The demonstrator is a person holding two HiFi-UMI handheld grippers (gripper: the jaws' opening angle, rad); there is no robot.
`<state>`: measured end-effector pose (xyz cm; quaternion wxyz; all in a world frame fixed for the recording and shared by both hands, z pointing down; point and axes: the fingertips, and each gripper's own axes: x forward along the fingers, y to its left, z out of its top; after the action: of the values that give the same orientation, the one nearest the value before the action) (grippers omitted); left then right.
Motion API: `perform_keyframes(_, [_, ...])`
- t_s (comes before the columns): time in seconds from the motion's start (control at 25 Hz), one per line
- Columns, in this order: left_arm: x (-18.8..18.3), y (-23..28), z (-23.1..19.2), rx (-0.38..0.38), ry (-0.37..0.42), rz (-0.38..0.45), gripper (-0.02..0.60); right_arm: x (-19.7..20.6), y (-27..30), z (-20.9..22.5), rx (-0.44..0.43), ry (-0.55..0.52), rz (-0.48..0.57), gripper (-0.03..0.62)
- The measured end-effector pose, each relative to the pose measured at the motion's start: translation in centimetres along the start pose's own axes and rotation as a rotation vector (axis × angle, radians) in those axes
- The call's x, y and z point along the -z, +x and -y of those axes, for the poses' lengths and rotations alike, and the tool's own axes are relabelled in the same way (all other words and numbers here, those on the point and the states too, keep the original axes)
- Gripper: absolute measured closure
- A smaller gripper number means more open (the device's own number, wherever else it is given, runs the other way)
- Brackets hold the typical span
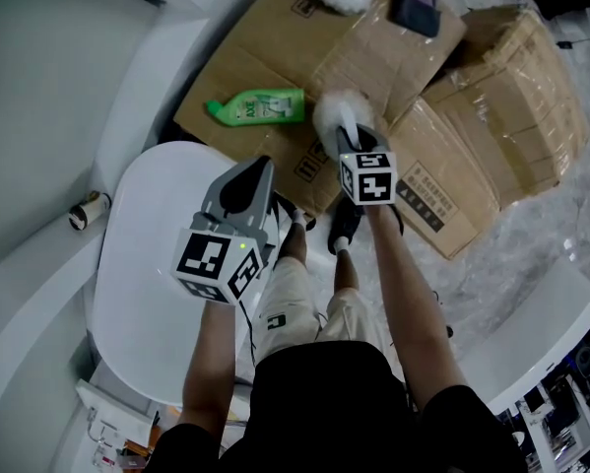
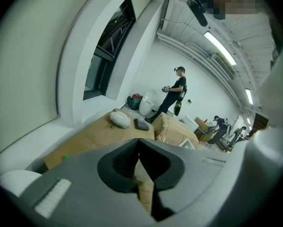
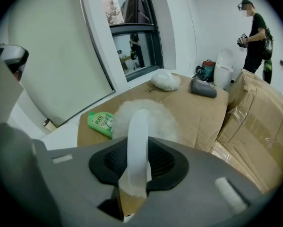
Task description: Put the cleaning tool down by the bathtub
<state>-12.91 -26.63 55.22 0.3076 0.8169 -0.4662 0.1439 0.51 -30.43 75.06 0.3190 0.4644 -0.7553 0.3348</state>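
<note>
The task is not done: the tool [image 1: 338, 112], a fluffy white head on a pale curved handle, is off the floor in the right gripper [image 1: 342, 138], whose fingers are clenched on the handle, as the right gripper view shows plainly [image 3: 136, 167]. It hangs over the flattened cardboard [image 1: 275, 42], close to a green bottle [image 1: 260, 106] lying on its side. The left gripper [image 1: 253, 173] carries nothing; its fingers are pressed together at the tips with only cardboard seen past them. It is held over a smooth white oval [image 1: 137, 264] at the left that I take to be the tub's rim, though I cannot be sure of it. What is left, as I judge it, is to lower the tool to the floor beside that white form and let go. As for writing, the bottle's label reads "AXE" in the right gripper view [image 3: 101, 122]. The cardboard bears dark print and symbols, too small to read. Each gripper's cube shows black-and-white square markers, with no words on them.
</note>
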Motion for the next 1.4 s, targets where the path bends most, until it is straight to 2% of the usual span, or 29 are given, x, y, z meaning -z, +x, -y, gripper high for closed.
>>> perform_keyframes(0.16, [0.6, 0.1, 0.1, -0.002, -0.001, -0.014, 0.584, 0.5, 0.8, 0.1, 0.012, -0.051, 0.004, 0.499])
perform_keyframes(0.44, [1.3, 0.2, -0.2, -0.006, -0.011, -0.025, 0.583, 1.4, 1.8, 0.5, 0.022, -0.071, -0.021, 0.499])
perform_keyframes(1.4, [1.2, 0.1, 0.4, -0.015, -0.008, -0.028, 0.583, 1.9, 1.9, 0.4, 0.002, -0.064, -0.049, 0.497])
